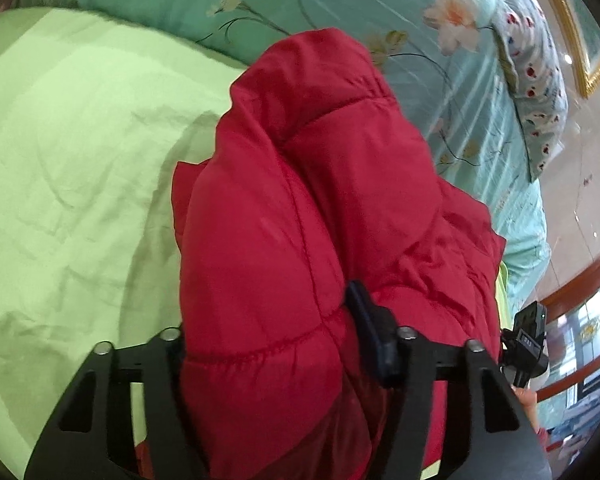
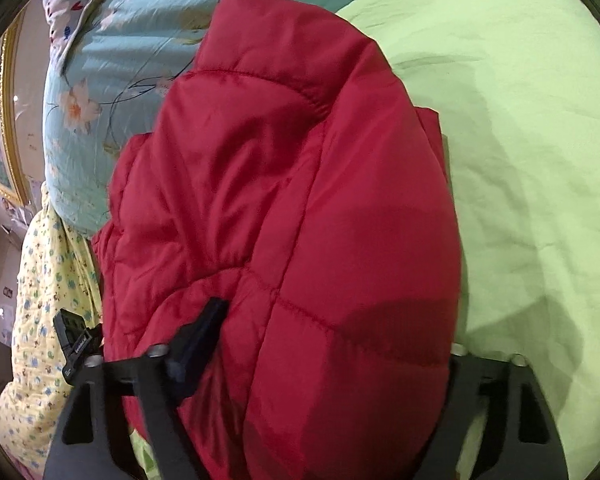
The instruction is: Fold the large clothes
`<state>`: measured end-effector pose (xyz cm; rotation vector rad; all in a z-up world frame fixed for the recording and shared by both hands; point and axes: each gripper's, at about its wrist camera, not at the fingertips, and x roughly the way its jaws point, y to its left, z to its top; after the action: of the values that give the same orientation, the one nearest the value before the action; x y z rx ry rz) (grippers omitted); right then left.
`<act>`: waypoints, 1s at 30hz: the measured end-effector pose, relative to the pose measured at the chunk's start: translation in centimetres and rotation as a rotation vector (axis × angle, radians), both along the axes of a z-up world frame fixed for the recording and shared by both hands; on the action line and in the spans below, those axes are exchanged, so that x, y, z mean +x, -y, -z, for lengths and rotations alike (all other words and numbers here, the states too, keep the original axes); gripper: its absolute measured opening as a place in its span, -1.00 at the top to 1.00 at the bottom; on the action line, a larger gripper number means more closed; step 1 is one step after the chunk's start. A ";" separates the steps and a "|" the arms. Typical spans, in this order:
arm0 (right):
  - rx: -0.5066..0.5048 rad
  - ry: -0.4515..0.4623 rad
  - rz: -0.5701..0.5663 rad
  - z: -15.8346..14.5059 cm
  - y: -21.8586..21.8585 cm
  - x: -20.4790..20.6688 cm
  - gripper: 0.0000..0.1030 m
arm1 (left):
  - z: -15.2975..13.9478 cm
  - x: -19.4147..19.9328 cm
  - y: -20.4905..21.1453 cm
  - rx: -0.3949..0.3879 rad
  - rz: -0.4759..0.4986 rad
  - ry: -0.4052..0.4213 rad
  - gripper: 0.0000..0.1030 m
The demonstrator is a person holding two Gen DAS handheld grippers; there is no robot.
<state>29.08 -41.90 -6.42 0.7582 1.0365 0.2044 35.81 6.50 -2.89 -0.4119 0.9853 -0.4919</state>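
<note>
Jacket fabric fills the space between your tools: the red jacket [image 1: 300, 220] bulges up between the jaws of both, so each gripper is clamped on a thick padded fold near its close edge. Your left gripper [image 1: 276, 344] has one finger dug into the padding on the jacket's right side, the other hidden behind the fold; your right gripper [image 2: 320, 344] mirrors that, with one finger sunk into a crease on the jacket's left side and the far one buried. Both hands hold the same near end, side by side, so neither is nearer. From that grip the jacket's long axis runs straight away from you, toward the floral quilt [image 1: 340, 8]. The jacket is a quilted puffer, glossy red, stitched in wide panels, bunched and doubled over rather than flat. It sits on the green sheet [image 1: 68, 140], which spreads from the jacket's outer side in each view. Beyond the jacket's far end lies the quilt, and beside that a flowered pillow [image 1: 536, 92].
</note>
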 end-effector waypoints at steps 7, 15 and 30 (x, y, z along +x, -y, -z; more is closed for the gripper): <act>-0.034 0.053 -0.024 -4.1 -1.8 -2.1 0.19 | -3.3 -2.7 0.0 0.008 0.012 0.073 0.24; -0.020 0.095 -0.068 -6.4 -3.9 -7.1 0.24 | -5.7 -8.3 -2.7 -0.025 0.020 0.122 0.28; 0.040 0.090 -0.083 -6.6 -6.6 -13.5 0.23 | -3.5 -17.3 -8.2 -0.067 0.008 0.058 0.28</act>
<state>15.61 -35.34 0.16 0.7360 0.9813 0.3284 18.50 14.70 0.65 -0.4513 0.9167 -0.5428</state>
